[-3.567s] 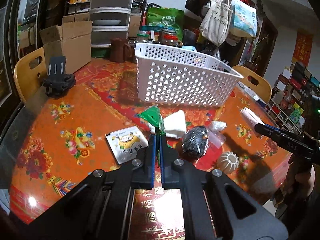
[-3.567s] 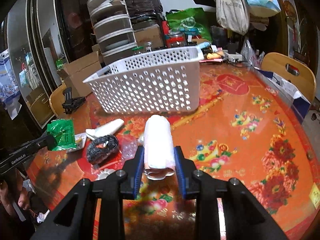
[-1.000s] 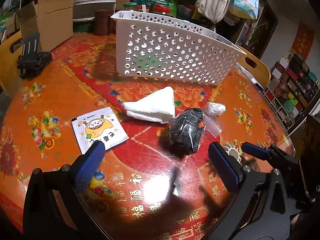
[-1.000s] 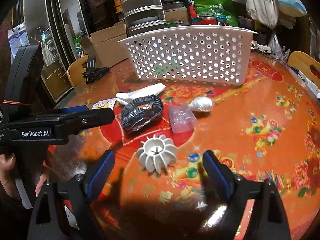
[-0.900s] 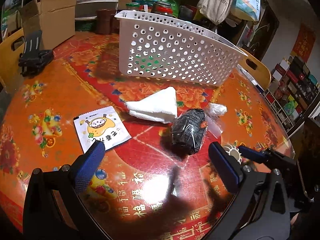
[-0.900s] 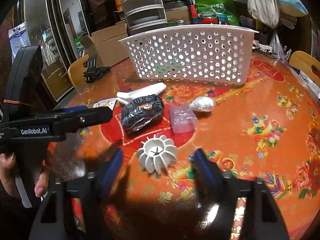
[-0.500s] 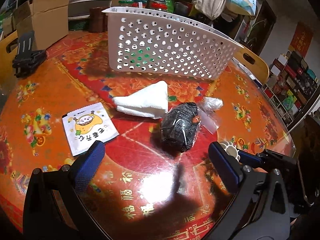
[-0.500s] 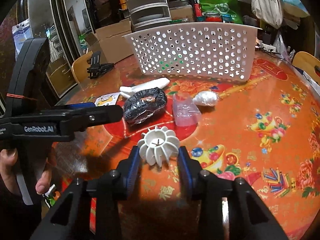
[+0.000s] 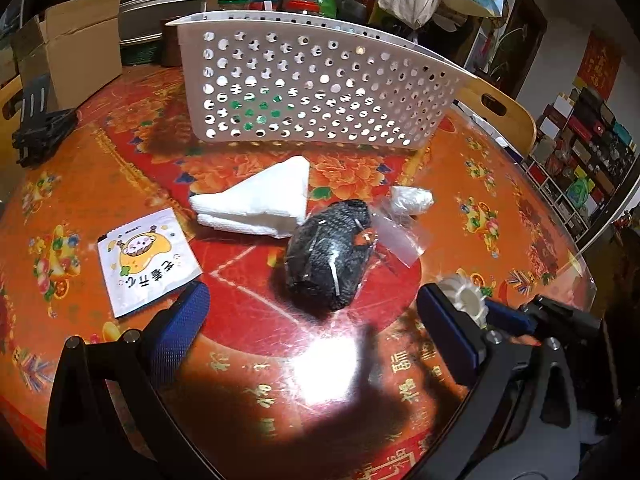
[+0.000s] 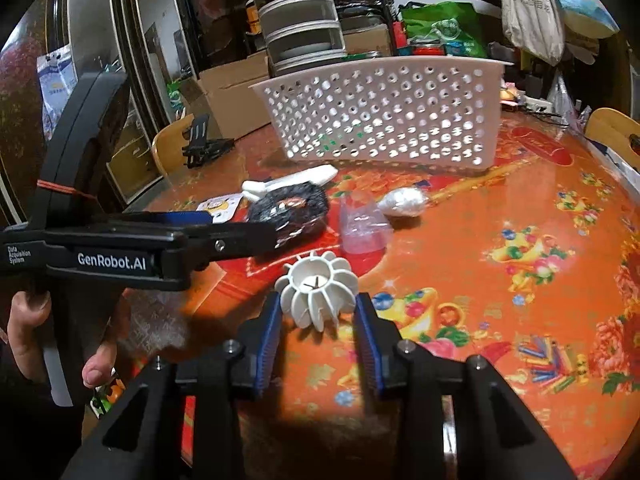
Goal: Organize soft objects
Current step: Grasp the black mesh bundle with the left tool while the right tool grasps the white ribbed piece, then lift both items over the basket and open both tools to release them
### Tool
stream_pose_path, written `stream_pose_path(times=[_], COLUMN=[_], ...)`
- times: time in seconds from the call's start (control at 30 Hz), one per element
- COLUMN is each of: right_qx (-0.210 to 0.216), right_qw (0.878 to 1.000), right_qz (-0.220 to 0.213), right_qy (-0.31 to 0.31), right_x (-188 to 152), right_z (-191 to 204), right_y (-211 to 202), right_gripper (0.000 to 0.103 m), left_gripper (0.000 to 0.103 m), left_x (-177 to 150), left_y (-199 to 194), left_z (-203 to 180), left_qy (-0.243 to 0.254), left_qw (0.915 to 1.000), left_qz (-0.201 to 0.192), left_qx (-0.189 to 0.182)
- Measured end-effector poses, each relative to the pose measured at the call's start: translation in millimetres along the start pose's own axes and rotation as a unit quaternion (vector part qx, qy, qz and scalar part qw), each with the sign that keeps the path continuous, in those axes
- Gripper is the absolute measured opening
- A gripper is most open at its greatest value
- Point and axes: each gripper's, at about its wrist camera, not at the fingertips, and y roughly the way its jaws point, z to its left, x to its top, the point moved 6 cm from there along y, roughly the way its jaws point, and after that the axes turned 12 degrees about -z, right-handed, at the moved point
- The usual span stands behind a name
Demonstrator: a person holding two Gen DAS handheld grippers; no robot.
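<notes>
- Right hand-held gripper (image 10: 317, 322) is closing narrow on the white ribbed pumpkin-shaped squishy (image 10: 317, 289), blue pads (image 10: 269, 332) touching or just off its sides; contact unclear.
- Left hand-held gripper (image 9: 316, 316) is sitting wide open, gripping nothing, over the red-orange floral glossy table (image 9: 80, 168).
- Black mesh-wrapped bundle (image 9: 330, 254) is lying between its fingers, farther out.
- White cartoon-print sachet (image 9: 146, 260) is lying left; folded white towel (image 9: 260, 204) and white wad in clear plastic (image 9: 410, 200) are lying beyond.
- White perforated plastic basket (image 9: 316, 92) is standing farthest, green showing through its holes.
</notes>
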Motion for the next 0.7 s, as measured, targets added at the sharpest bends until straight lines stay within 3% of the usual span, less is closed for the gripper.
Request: stream_pose_path(times=[0.13,0.3,0.4,0.47,0.7], right_qx=[-0.021,-0.036,-0.035,-0.034,-0.033], right_qw=[0.999,0.998,0.998,0.998,0.999], right_qz=[-0.019,-0.033,-0.034,-0.036,-0.034], right_qy=[0.014,0.027,0.028,0.027,0.026], right_x=[10.7,19.5,20.6,21.0,21.2], right_z=[-23.6,-46.2,-49.1,-49.4,-49.7], right_y=[-11.0,-15.9,-14.8,-15.4,-13.8], right_gripper=[0.036,0.036,0.036,0.036,0.036], left_gripper=[0.101,0.083,0.066,0.043,0.042], left_x=[2.7,3.8,1.9,0.0,3.4], left_y=[4.3,14.4,19.7,21.4,7.3], left_z=[-8.1,-14.1,-17.6,-18.8,-15.1], left_qy=[0.011,0.018,0.023,0.031,0.03], left_qw=[0.9999,0.9998,0.9995,0.9991,0.999], left_qz=[-0.003,0.005,0.012,0.014,-0.014], left_qx=[0.001,0.01,0.016,0.026,0.031])
